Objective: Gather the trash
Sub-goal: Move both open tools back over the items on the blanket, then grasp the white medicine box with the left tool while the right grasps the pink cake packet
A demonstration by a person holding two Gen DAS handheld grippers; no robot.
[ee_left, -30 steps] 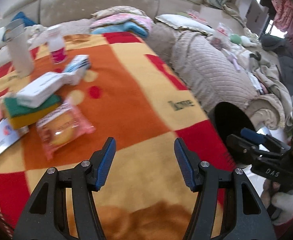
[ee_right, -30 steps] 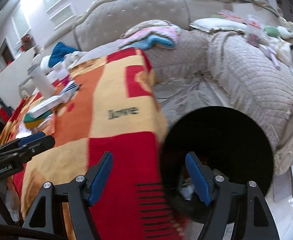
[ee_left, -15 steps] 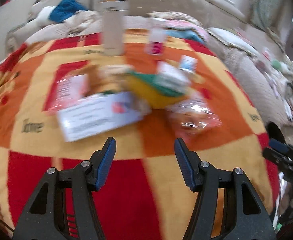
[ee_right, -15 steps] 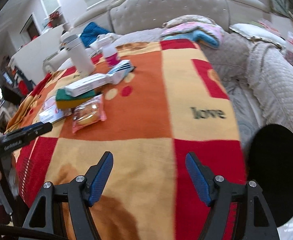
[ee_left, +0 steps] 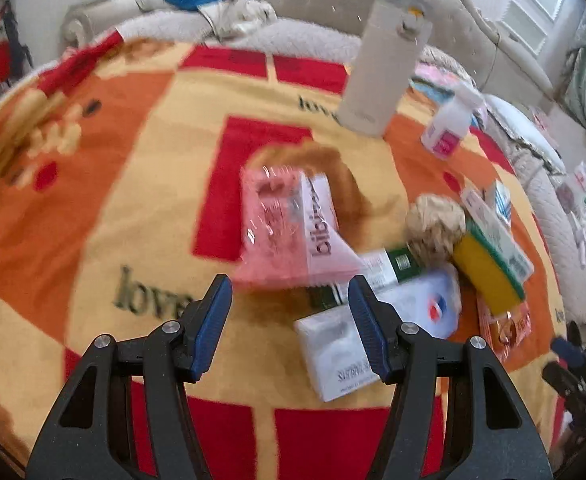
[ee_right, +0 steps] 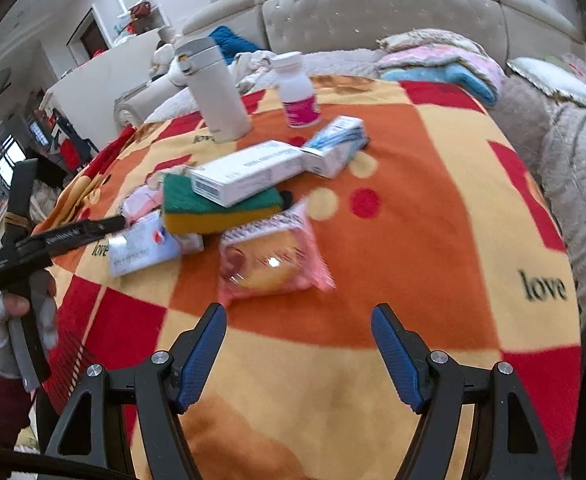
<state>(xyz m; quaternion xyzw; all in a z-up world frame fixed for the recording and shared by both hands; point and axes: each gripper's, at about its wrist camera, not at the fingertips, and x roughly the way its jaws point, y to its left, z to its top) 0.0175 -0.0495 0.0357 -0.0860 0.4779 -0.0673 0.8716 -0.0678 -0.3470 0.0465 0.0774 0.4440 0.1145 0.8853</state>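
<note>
Both claws open and empty; left claw (ee_left: 289, 320) nears flimsy, crinkly pink plastic wrapper (ee_left: 289, 232) beside yellow-green sponge (ee_left: 489, 268), best pinched at an edge

On the blanket (ee_right: 433, 208), a long box (ee_right: 249, 172) lies on the sponge (ee_right: 217, 208); the snack packet (ee_right: 273, 260) sits at its five o'clock, the flask (ee_right: 217, 88) at twelve, the bottle (ee_right: 299, 90) beside it at three

In the left wrist view the pink wrapper (ee_left: 289, 228) is smeared by motion blur, its print only partly legible. A white box (ee_left: 333, 348) lies partly behind the hand-held gripper finger. The green packet (ee_left: 389, 266) is mostly covered. The right hand-held gripper (ee_left: 573, 372) is cut by the edge.
</note>
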